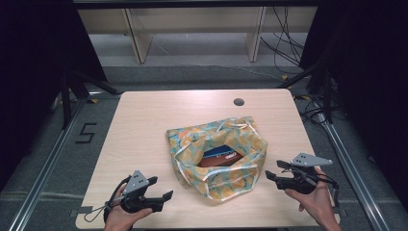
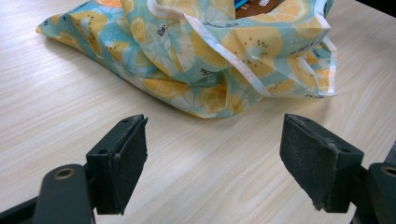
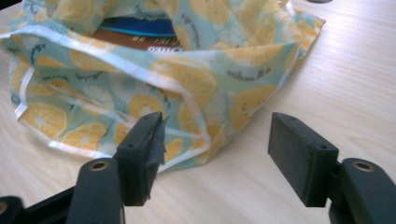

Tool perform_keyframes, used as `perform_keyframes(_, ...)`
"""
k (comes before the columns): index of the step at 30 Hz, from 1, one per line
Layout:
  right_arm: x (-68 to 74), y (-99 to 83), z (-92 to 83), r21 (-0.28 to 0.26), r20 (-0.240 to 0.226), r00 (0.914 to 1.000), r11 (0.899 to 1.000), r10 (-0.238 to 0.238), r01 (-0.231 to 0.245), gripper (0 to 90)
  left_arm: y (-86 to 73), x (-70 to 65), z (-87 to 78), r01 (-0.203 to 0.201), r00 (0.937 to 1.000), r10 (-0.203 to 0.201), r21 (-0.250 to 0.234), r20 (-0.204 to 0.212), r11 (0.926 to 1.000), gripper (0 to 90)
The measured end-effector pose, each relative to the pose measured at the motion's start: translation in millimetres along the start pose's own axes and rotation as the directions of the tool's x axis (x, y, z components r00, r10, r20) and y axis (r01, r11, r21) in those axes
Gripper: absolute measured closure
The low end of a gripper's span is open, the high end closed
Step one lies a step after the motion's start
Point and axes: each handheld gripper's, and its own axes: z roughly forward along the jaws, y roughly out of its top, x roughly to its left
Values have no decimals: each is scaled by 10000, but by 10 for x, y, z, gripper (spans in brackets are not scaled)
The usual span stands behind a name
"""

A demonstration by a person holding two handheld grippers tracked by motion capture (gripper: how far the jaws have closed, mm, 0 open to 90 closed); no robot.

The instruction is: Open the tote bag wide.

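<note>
Both grippers sit low at the near edge of the pale wooden table [image 1: 144, 120], the left gripper [image 1: 161, 192] and right gripper [image 1: 275, 171] either side of the lemon-print bag [image 1: 216, 156], jaws spread and empty. Behind the bag, a round cable hole [image 1: 239, 102]; beyond, grey floor and wooden shelf legs [image 1: 139, 36].

The high view is evenly lit from above, so the pale wooden table [image 1: 144, 120] is bright against dark, nearly black surroundings at both sides, and shadows under the lemon-printed turquoise fabric bag [image 1: 216, 156] are soft and faint. The picture is slightly soft and low in detail. In both gripper views the light is bright and diffuse with a mild sheen on the wood grain; the near black jaws look a little blurred, and the bag's far parts lose sharpness.
</note>
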Motion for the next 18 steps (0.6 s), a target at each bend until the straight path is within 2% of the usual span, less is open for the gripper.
perform_keyframes(1,-16,-14,5,-72,-44,9998,9998,-175,174,349,-11,9,-4,-88,9999,87,62,54,9999,221)
perform_keyframes(2,2,-36,9,-94,19,10000,9999,-91,91,339,-27,-2,2,122,9999,-122,61,66,9999,217)
perform_keyframes(3,20,-60,10,-62,-35,10000,10000,69,-70,337,-36,13,-4,-232,9997,232,114,20,9997,213)
perform_keyframes(5,12,-109,18,36,-144,9997,9998,-172,173,321,-70,10,-2,-174,9998,176,178,-60,9997,202)
perform_keyframes(6,21,-120,14,188,-56,9998,9996,-203,204,304,-88,16,-1,-88,9999,87,165,58,9998,198)
perform_keyframes(7,62,-138,7,387,2,10000,9992,32,-32,292,-111,13,5,146,9999,-147,132,72,9998,195)
perform_keyframes(8,53,-156,16,225,14,9996,9993,-283,283,292,-128,17,5,129,9999,-129,180,9,9998,193)
perform_keyframes(10,49,-189,15,321,-127,9997,9992,-230,234,292,-159,31,16,-9,10000,8,265,41,9996,187)
perform_keyframes(11,71,-210,20,345,-163,9999,9994,-4,10,292,-172,31,29,51,10000,-52,224,69,9997,185)
perform_keyframes(12,56,-222,20,360,-150,9998,9993,-97,102,290,-181,39,33,-51,10000,50,286,39,9996,185)
perform_keyframes(13,64,-237,6,536,-124,9999,9985,60,-54,288,-181,57,18,-322,9995,320,530,30,9981,183)
perform_keyframes(14,33,-245,16,415,-171,9996,9988,-233,240,288,-192,35,44,4,10000,-5,219,42,9998,180)
perform_keyframes(15,63,-260,0,529,-105,9999,9985,136,-131,288,-198,28,46,84,9999,-86,221,56,9997,176)
perform_keyframes(16,57,-272,-2,532,-159,9999,9986,55,-46,288,-204,33,44,-43,10000,42,300,39,9995,173)
perform_keyframes(17,53,-285,-9,540,-178,9998,9985,22,-12,288,-214,10,55,177,9998,-176,225,-40,9996,171)
perform_keyframes(18,55,-301,-8,453,-208,9998,9990,14,-5,288,-221,13,55,55,10000,-54,305,-33,9995,169)
